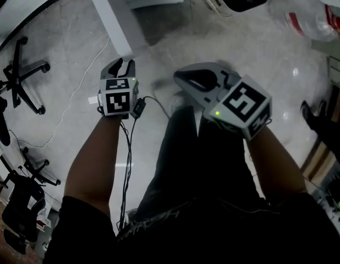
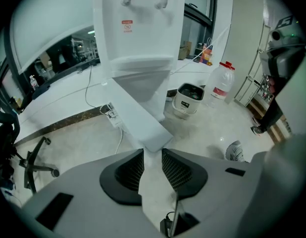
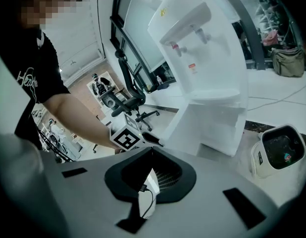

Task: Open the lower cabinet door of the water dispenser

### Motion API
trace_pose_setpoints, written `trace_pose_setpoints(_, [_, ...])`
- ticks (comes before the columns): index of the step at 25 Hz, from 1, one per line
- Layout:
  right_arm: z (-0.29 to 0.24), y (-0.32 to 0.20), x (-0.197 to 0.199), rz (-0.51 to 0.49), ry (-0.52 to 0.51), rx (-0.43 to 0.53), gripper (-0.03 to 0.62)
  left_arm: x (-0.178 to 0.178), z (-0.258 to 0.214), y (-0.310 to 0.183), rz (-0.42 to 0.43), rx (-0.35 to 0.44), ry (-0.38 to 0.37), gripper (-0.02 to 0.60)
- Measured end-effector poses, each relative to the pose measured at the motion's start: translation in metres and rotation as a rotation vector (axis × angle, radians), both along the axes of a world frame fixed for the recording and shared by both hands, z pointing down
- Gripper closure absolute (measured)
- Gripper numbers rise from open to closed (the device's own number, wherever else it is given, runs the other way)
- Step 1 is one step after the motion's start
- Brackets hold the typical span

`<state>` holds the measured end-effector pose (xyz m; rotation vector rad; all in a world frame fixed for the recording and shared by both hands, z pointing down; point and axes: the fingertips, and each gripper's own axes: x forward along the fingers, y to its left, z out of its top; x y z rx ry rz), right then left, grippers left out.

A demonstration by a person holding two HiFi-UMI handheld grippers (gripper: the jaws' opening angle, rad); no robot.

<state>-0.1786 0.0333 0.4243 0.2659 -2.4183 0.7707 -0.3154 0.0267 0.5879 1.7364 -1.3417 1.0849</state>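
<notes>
The water dispenser (image 2: 138, 33) stands at the top centre of the left gripper view. Its lower cabinet door (image 2: 135, 115) is swung wide open and runs as a long white panel down toward the middle of the frame. The door's free edge ends just ahead of the left gripper (image 2: 152, 151). That claw is spread, with only floor showing in the gap, and I cannot tell whether its tips touch the edge. In the head view the same door (image 1: 112, 21) slants down from the upper left, seen edge-on, and stops near the left gripper (image 1: 123, 64). The right gripper (image 1: 178, 77) hangs well apart at centre right. In its own view the right gripper (image 3: 152, 150) has its tips pressed together on nothing. Left of the door there is bare floor (image 2: 78, 143) out to an office chair (image 2: 36, 162). To the door's right the floor is tighter, with a white bin (image 2: 186, 99) and a water jug (image 2: 222, 81).
</notes>
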Motion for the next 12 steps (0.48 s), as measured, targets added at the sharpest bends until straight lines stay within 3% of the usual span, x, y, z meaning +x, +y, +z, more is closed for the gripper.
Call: trace_pose_setpoints(12, [0.009, 0.023, -0.015, -0.018, 0.014, -0.042, 0.582, -0.042, 0.003, 0.016, -0.008, -0.027, -0.025, 0.471])
